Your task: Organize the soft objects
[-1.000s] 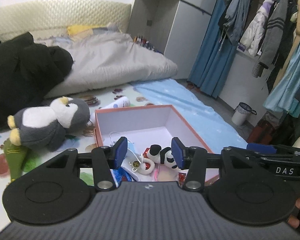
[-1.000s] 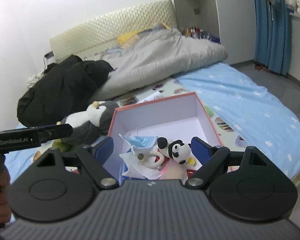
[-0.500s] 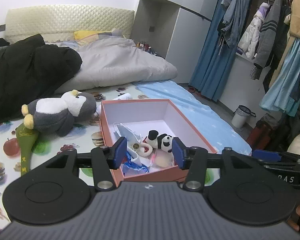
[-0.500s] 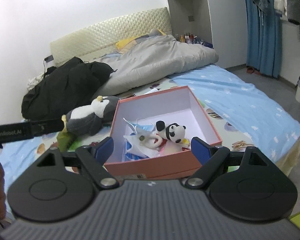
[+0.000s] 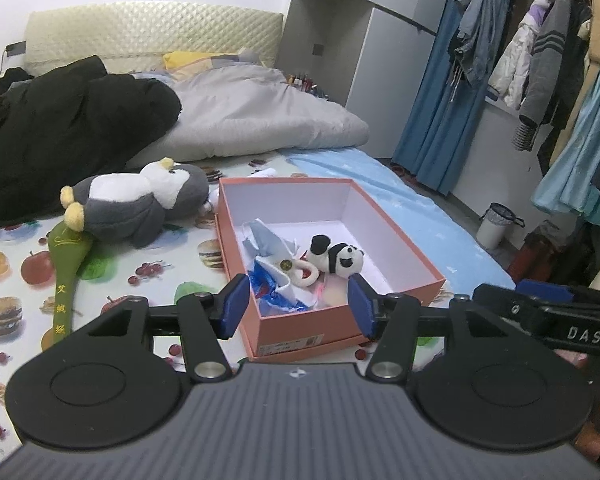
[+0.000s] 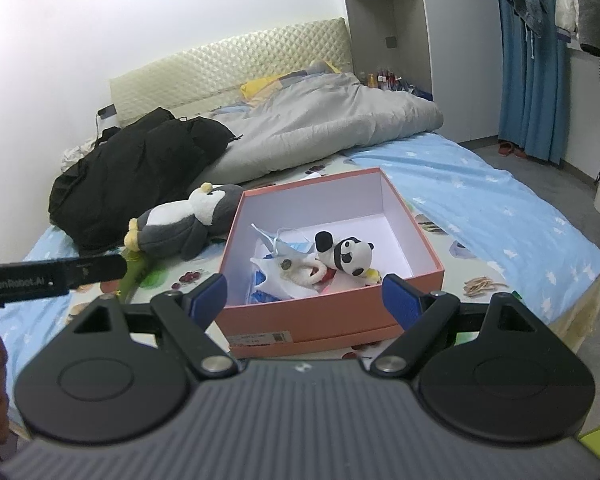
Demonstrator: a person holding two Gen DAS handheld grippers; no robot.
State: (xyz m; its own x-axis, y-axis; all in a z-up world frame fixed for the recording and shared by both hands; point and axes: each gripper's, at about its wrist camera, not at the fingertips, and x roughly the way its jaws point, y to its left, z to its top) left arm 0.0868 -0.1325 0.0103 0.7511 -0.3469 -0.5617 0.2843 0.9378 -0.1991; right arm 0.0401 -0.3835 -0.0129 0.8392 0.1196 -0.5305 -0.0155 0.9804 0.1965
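Far left of the salmon-pink cardboard box [image 5: 340, 322], a heap of black padded clothing [image 5: 60, 132] slumps on the bed, and nearer the box lies the grey-and-white plush penguin [image 5: 140, 204] on its side, yellow feet pointing away from the box, its head just beside the box's left wall. It looks light and squashy, so a pinch across the fat belly should hold better than one on a slim flipper. Under its feet, a long green fabric strip with gold lettering [image 5: 66, 268], limp and flat, runs along the fruit-print mat. Into the box now: a crumpled pale-blue face mask [image 6: 288, 246], a crinkly blue-and-white wrapper, a cream ring-shaped soft toy [image 6: 304, 274], then the small black-and-white plush panda [image 6: 350, 256] towards the right, all piled at the near end. The panda's round head is the obvious spot to grab. Left gripper [image 5: 296, 306], empty, blue pads parted, hovering short of the box's near wall. Right gripper [image 6: 304, 300], jaws wide, nothing between them. Right of the box, smooth pale-blue starred sheet [image 6: 480, 208].
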